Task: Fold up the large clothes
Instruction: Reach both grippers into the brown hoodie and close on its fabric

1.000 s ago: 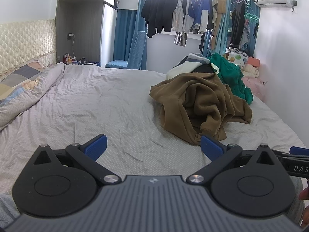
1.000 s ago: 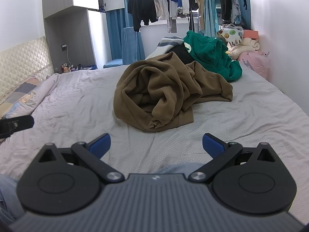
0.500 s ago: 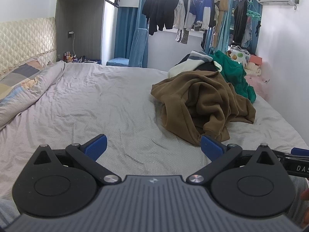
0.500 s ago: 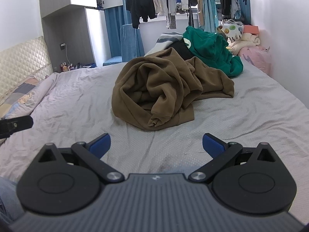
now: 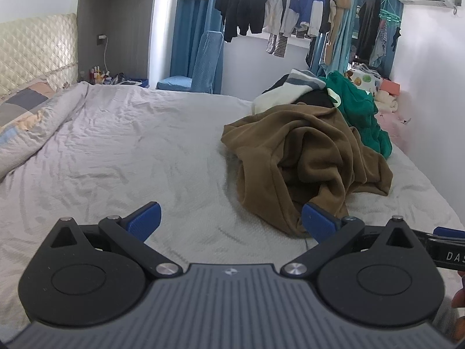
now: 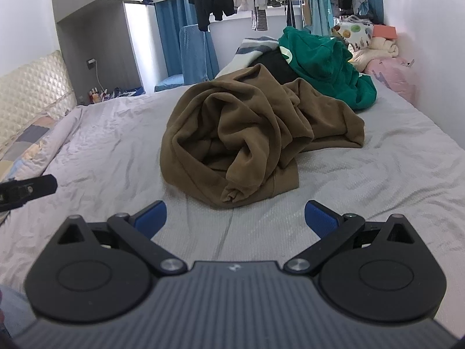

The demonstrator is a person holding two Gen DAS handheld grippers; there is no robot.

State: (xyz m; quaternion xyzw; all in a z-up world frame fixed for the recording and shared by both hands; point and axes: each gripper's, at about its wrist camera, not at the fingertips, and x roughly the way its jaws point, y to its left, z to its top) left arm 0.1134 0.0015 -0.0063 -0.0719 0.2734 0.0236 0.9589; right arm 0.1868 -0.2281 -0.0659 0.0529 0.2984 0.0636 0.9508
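Brown garment (image 6: 247,136): crumpled in a heap on the bed (image 6: 377,180), ahead of both claws and not yet touched.
Right gripper (image 6: 234,216): jaws spread wide, nothing held; it hangs over bare sheet just short of the heap's near hem.
Left gripper (image 5: 231,221): also wide open and empty; the garment (image 5: 305,157) lies ahead and to its right, its near edge by the right fingertip.
Change: against the views of a second ago, the heap looms larger and sits closer to the blue fingertips in both cameras, so both claws have advanced toward it.
Meaning: this looks like the approach before a first grasp; folding itself has not begun, and the garment probably needs spreading flat first.
Nearby clothes: a green garment (image 6: 325,67) and a striped white-and-grey piece (image 6: 250,49) lie piled just behind the brown one, touching it.
Far end: more clothes hang on a rail (image 5: 276,8) by the window; a blue-covered chair (image 5: 200,67) stands beyond the bed.
Obstacles: nothing lies between claws and heap; the risk, I judge, is snagging the pile behind.
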